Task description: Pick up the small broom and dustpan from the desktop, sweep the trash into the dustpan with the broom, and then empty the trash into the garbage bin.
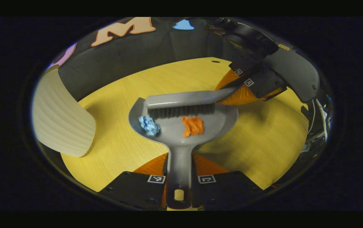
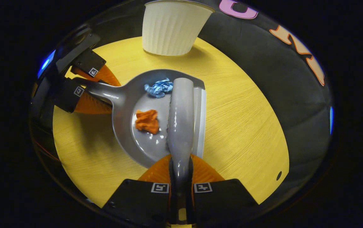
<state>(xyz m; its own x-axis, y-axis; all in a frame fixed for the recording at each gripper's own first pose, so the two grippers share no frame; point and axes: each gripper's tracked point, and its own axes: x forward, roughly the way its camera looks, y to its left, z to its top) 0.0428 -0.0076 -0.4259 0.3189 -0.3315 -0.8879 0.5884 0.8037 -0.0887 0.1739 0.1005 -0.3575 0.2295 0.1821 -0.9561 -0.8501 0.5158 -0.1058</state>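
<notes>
My left gripper (image 1: 179,163) is shut on the handle of the grey dustpan (image 1: 219,122), which lies flat on the yellow desktop (image 1: 121,145). Inside the pan lie a crumpled blue scrap (image 1: 149,125) and a crumpled orange scrap (image 1: 193,125). My right gripper (image 2: 181,169) is shut on the handle of the small grey broom (image 2: 179,114), whose bristles rest across the pan's open lip. In the right gripper view the dustpan (image 2: 124,110) holds the blue scrap (image 2: 159,87) and the orange scrap (image 2: 147,120), with the left gripper (image 2: 88,87) on its handle. The right gripper (image 1: 236,87) appears in the left gripper view at the broom's (image 1: 181,98) end.
A white ribbed garbage bin (image 2: 172,28) stands on the desktop (image 2: 241,126) just beyond the dustpan; in the left gripper view the bin (image 1: 61,117) is at the left. A dark booth wall rings the table. A small hole (image 2: 278,174) sits near the table's edge.
</notes>
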